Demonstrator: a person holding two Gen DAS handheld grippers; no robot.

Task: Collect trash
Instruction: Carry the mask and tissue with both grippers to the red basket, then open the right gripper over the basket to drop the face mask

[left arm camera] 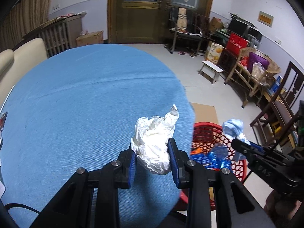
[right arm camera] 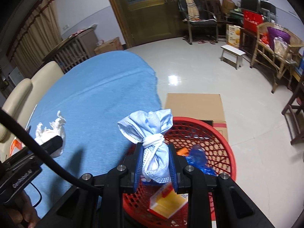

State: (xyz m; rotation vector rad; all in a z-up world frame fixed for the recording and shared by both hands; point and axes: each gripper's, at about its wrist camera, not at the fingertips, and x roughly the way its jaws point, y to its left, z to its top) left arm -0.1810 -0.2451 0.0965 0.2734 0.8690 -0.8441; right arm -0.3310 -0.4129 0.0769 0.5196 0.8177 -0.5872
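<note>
- left gripper (left arm camera: 153, 156) clamped on a crumpled white plastic wrapper (left arm camera: 155, 142), held above the blue tablecloth (left arm camera: 85, 98) near its right edge.
- right gripper (right arm camera: 154, 160) closed around a knotted light-blue face mask (right arm camera: 152, 138), raised over the red mesh basket (right arm camera: 218, 133).
- inside the basket: a yellow and red carton (right arm camera: 167, 201), crumpled blue plastic (right arm camera: 199, 159), an orange scrap (right arm camera: 182, 151).
- flat cardboard sheet (right arm camera: 193, 106) on the floor just behind the basket.
</note>
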